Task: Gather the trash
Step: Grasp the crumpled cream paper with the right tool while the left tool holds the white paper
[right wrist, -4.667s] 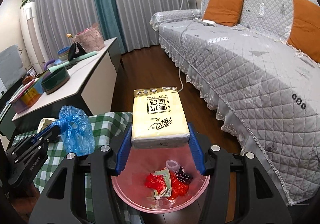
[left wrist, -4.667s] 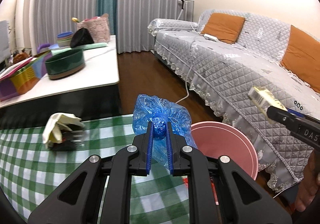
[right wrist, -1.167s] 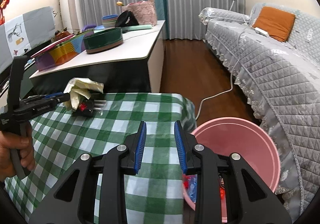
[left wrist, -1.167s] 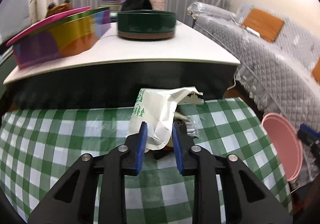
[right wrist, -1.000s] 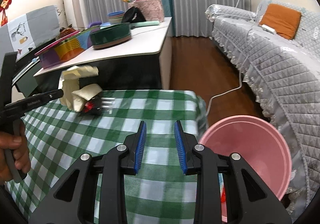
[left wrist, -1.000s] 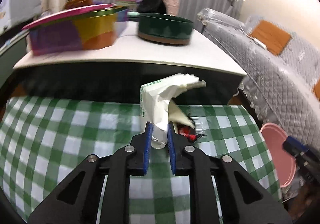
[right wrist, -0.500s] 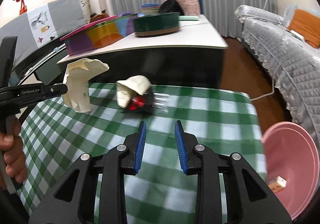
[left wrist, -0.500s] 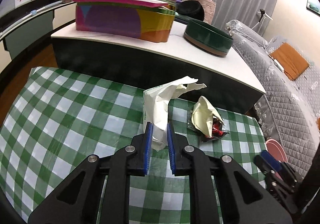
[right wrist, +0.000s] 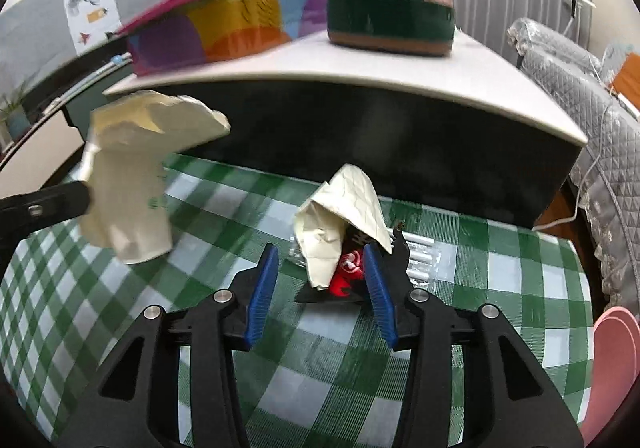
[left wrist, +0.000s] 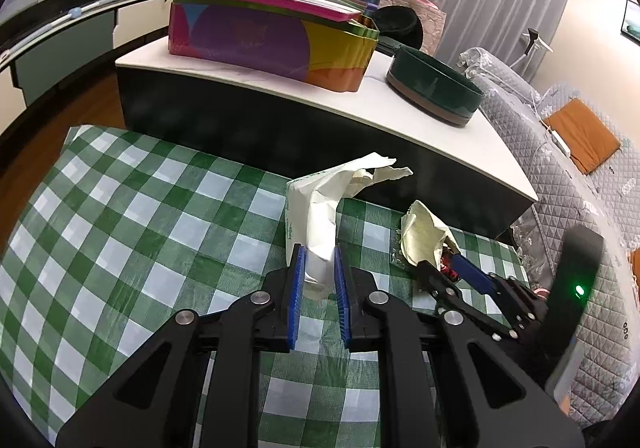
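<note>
Now right gripper [right wrist: 320, 288] astride crumpled paper [right wrist: 344, 208].

Checked tablecloth [right wrist: 500, 268] under crumpled wrappers [right wrist: 344, 224]

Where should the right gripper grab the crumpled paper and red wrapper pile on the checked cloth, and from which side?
Probably the low bunched end of the trash pile, where the cream paper folds over the red wrapper. Come from the near side, angled down, as the right gripper is already lined up with its open jaws either side. The paper's upper flap is loose and would likely slip; the clear plastic behind lies flat on the checked cloth.
</note>
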A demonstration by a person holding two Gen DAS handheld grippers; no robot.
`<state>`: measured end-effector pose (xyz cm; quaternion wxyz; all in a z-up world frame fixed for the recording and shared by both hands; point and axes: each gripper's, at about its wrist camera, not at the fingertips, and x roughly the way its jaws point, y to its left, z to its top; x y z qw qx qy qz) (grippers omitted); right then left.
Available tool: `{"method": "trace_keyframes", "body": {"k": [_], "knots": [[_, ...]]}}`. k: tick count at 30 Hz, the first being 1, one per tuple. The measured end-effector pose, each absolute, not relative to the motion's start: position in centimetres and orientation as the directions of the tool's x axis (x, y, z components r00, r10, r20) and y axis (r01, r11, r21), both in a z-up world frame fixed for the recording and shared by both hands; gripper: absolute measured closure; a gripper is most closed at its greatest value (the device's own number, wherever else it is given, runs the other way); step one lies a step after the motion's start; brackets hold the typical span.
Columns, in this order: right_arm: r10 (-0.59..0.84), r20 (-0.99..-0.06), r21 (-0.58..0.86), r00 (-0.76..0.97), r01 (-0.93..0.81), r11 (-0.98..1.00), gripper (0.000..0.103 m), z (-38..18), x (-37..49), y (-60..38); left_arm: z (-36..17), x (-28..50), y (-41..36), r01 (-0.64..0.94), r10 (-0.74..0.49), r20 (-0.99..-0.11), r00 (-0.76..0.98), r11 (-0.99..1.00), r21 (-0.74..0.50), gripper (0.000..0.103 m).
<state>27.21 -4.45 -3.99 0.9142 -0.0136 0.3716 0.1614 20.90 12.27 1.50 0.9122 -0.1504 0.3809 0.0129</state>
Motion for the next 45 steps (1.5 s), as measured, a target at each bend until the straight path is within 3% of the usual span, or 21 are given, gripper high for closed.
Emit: {"method": "trace_keyframes", "body": {"k": [3,6,37,45], "knots": [[0.292,-0.676,0.104,0.676,-0.305,0.947,0.094,-3.5,27.0,-4.9,1.7,20.9,12.3,-0.136,-0.095,-0.696,0.712,0.953,-0.269,0.088],[0.295,-0.657,0.099,0.694,-0.308,0.946,0.099,-2.6,26.0,-5.5,1.9,20.8,12.3,-0.132,-0.097,-0.691,0.716,0.953,-0.271,0.088],[0.200,-0.542,-0.016,0.816,-0.248,0.969,0.100,6.5,11.6,-17.4,4.5,14.2,3.5,0.062,-0.142,-0.638,0.757,0.987,-0.147,0.088],[0.194,-0.521,0.026,0.831,-0.211,0.977,0.100,5.2,9.8,-19.7,3.8,13.1,1.9,0.085,-0.152,-0.634,0.758,0.987,-0.135,0.088]]}}
